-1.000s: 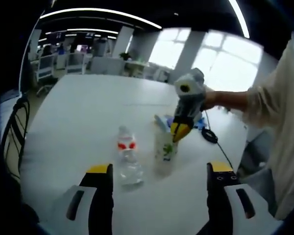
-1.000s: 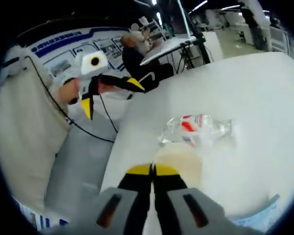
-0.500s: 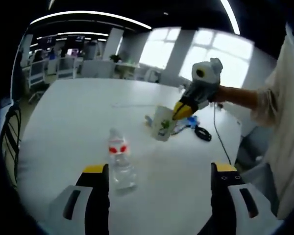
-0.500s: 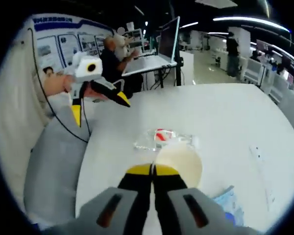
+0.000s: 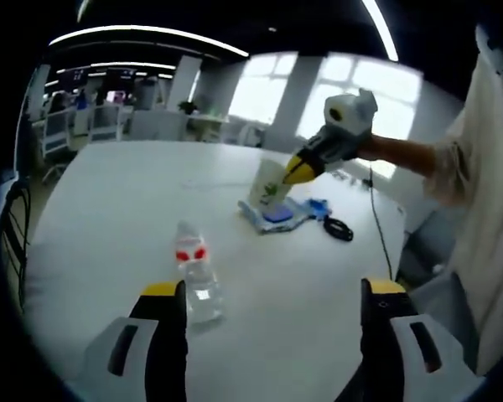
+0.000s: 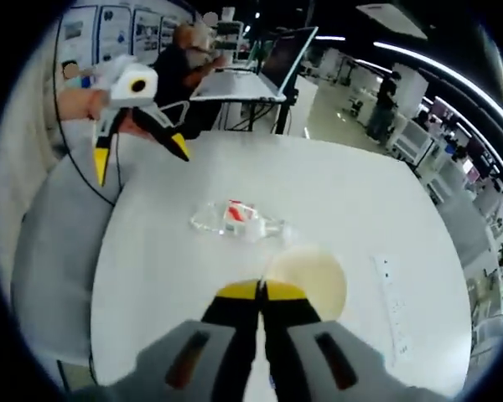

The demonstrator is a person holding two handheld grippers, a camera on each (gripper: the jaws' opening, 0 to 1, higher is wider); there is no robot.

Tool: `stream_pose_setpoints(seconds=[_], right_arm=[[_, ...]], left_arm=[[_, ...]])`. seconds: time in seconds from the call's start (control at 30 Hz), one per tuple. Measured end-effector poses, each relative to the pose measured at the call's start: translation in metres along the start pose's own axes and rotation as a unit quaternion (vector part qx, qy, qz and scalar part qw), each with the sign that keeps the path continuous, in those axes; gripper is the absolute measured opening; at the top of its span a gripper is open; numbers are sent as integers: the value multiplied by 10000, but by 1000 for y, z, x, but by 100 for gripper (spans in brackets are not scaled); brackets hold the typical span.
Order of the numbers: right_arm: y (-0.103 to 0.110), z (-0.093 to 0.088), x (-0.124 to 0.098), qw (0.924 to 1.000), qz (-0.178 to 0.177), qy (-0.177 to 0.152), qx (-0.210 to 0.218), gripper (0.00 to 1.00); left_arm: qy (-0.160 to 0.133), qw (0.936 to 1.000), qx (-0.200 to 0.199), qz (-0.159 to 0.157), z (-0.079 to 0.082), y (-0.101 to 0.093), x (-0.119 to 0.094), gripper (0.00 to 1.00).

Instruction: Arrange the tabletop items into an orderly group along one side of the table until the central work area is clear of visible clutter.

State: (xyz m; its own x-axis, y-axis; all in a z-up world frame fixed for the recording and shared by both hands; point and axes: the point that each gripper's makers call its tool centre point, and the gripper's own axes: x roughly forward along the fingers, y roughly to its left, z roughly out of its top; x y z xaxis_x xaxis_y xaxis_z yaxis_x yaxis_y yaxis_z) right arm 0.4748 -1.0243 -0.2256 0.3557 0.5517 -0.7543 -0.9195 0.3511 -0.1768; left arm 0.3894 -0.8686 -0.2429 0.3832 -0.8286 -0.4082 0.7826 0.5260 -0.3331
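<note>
Pinched at its rim, the paper cup (image 5: 269, 183) is held by the right gripper (image 5: 299, 171) upper centre; left gripper (image 5: 272, 293) is spread wide, empty, water bottle (image 5: 196, 270) just ahead.

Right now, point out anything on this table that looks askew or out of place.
The paper cup is pinched at its rim by the right tool, and it hangs tilted above the blue packet rather than standing on the table. The water bottle stands upright by itself. Nothing looks spilled.

Open-plan office, long ceiling strip lights (image 5: 151, 32), rows of desks and office chairs (image 5: 84, 126), large windows (image 5: 352, 92), wall posters (image 6: 109, 25), person at a laptop (image 6: 281, 59)
</note>
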Motion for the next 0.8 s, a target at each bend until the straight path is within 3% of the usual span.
stream_pose_setpoints(seconds=[0.5,0.8], right_arm=[[-17,-13,27,9965,-169,443,-695,0],[-22,-25,45,9978,10,501,-442,0]], left_arm=[[62,9999,-91,82,-12,4,-2,78],[81,9998,-147,133,-16,8,-3,76]])
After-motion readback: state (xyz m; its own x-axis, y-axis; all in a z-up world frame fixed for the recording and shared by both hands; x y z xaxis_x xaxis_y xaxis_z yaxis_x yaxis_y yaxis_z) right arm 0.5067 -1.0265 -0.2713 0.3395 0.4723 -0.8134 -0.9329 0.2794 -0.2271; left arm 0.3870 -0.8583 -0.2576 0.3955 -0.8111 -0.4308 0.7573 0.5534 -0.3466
